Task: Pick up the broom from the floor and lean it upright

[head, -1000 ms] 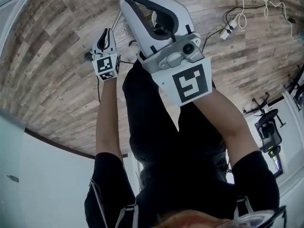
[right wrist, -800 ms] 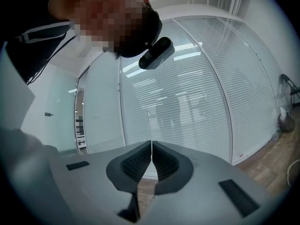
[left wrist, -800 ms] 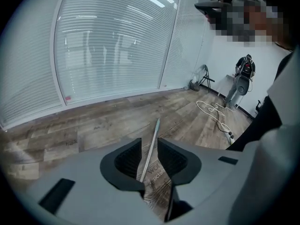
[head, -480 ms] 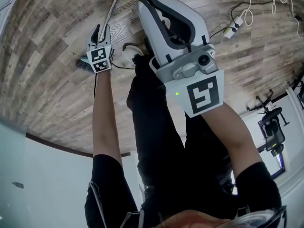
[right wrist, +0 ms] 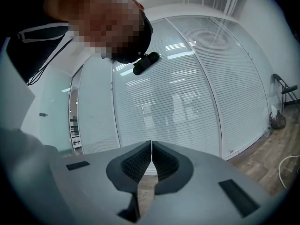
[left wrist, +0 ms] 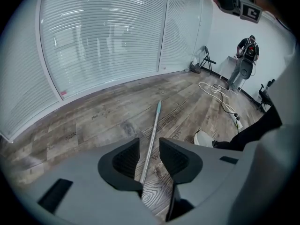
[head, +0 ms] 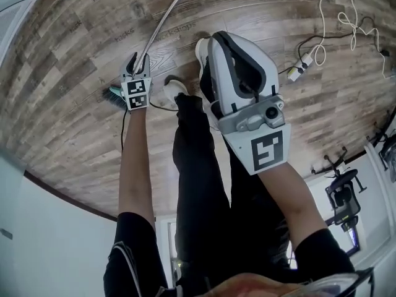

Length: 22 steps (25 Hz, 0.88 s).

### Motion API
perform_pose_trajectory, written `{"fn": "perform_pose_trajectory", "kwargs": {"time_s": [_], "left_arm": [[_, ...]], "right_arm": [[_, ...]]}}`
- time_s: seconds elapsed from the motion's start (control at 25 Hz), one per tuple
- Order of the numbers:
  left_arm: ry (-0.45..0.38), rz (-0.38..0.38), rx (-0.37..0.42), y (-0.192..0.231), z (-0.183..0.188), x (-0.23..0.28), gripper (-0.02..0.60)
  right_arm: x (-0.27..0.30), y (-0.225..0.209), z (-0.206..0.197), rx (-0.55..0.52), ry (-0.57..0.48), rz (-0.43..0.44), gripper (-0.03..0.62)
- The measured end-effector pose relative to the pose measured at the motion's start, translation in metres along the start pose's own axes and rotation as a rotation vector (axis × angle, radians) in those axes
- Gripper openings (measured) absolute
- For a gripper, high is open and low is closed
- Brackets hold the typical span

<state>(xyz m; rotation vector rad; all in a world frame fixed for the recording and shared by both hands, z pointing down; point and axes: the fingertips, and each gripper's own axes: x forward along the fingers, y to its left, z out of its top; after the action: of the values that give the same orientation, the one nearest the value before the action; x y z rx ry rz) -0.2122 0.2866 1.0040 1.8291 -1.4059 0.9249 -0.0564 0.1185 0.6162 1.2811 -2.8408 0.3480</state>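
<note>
change: left tool [head: 134, 62] has dropped from well above the floor down onto the broom [head: 164, 18]. The teal bristle head [head: 114, 94] now shows just left of it. The right tool [head: 219, 39] also sits lower in the head view.
left tool [left wrist: 149, 146]: released, jaws spread. The slim silver metal pole [left wrist: 153, 125] runs between the ribbed black pads and is not squeezed.
right tool [right wrist: 151, 149]: clenched, pads together, nothing in them.
broom: lying flat on the wood-look plank floor [head: 68, 116]. The pole runs away from the left tool to a teal end cap [left wrist: 159, 107].
room: open floor left of and beyond the pole, up to a curved glass wall with white slat blinds [left wrist: 103, 46].
nearby: white shoe [head: 170, 91] just right of the left tool. White cable and power strip [head: 301, 62] well apart, far right.
</note>
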Motion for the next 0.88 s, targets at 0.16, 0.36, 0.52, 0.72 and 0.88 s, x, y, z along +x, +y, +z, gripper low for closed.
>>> {"fn": "perform_pose_trajectory", "kwargs": {"time_s": [0.16,0.36,0.52,0.72,0.88], "left_arm": [[0.044,-0.03,-0.001,-0.002,-0.019,0.013,0.127],[0.148,-0.13,0.098,-0.006,-0.051,0.05,0.137],[0.171,-0.144,0.079,-0.002,-0.065,0.076,0.137],[0.19,-0.121,0.044,0.003,-0.085,0.102,0.137],[0.241,-0.144,0.067,0.004,-0.104,0.126,0.138]], "right_arm": [[0.008,-0.003,-0.014,-0.016,0.01,0.008,0.018],[0.034,-0.003,-0.026,-0.046,0.013,0.052,0.018],[0.057,-0.005,-0.024,-0.128,-0.013,0.117,0.018],[0.072,-0.025,-0.031,-0.14,0.0,0.125,0.018],[0.087,-0.032,-0.036,-0.15,0.004,0.156,0.018]]}}
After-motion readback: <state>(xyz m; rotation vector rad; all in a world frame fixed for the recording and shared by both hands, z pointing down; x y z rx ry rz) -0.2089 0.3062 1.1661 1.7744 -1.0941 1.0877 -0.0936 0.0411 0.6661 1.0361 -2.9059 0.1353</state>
